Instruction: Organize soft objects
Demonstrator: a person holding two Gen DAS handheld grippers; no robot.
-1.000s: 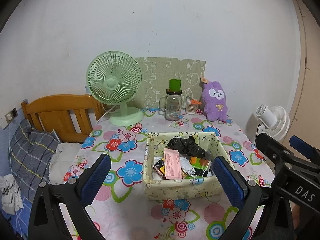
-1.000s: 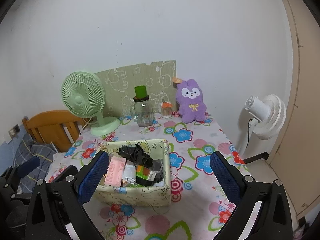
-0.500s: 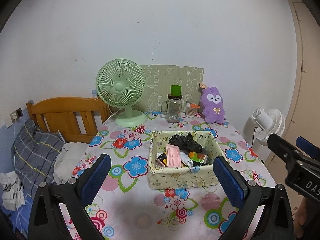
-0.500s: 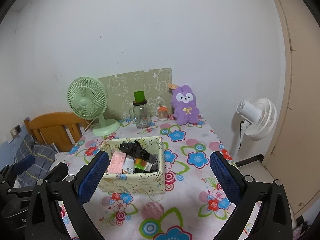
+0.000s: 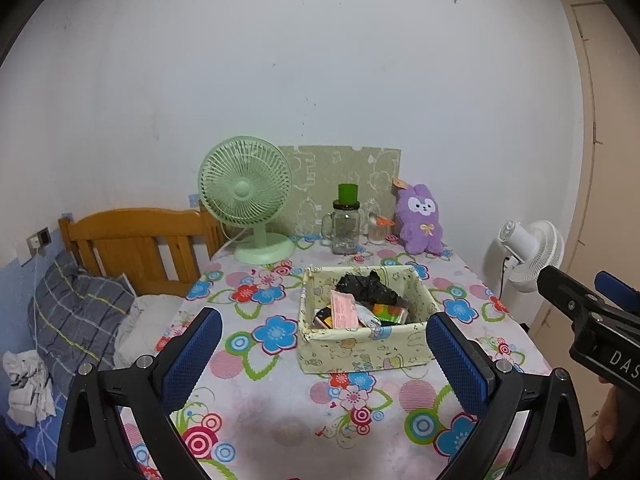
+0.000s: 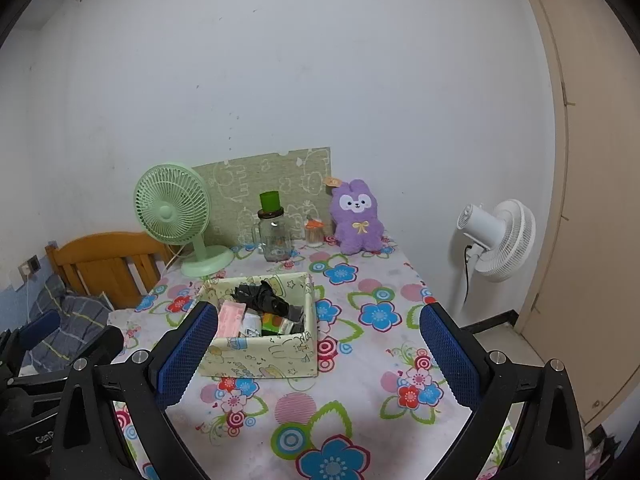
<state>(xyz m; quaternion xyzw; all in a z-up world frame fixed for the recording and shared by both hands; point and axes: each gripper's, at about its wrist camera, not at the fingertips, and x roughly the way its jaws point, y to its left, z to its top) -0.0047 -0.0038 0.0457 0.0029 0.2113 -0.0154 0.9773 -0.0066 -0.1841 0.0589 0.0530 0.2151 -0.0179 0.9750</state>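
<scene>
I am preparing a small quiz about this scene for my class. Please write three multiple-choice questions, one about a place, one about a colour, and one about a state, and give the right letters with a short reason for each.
1. Where is the purple plush toy?
A. inside the fabric box
B. at the far edge of the table, against the wall
C. on the bed

2. What colour is the desk fan standing on the table?
A. light green
B. white
C. blue

3. How are the left gripper and right gripper?
A. both shut on cloth
B. one open, one shut
C. both open and holding nothing

Answers:
1 B: it sits upright beside the glass jar, beyond the fabric box.
2 A: its grille and base are pale green.
3 C: in each wrist view the blue pads stand wide apart with nothing between them.
</scene>
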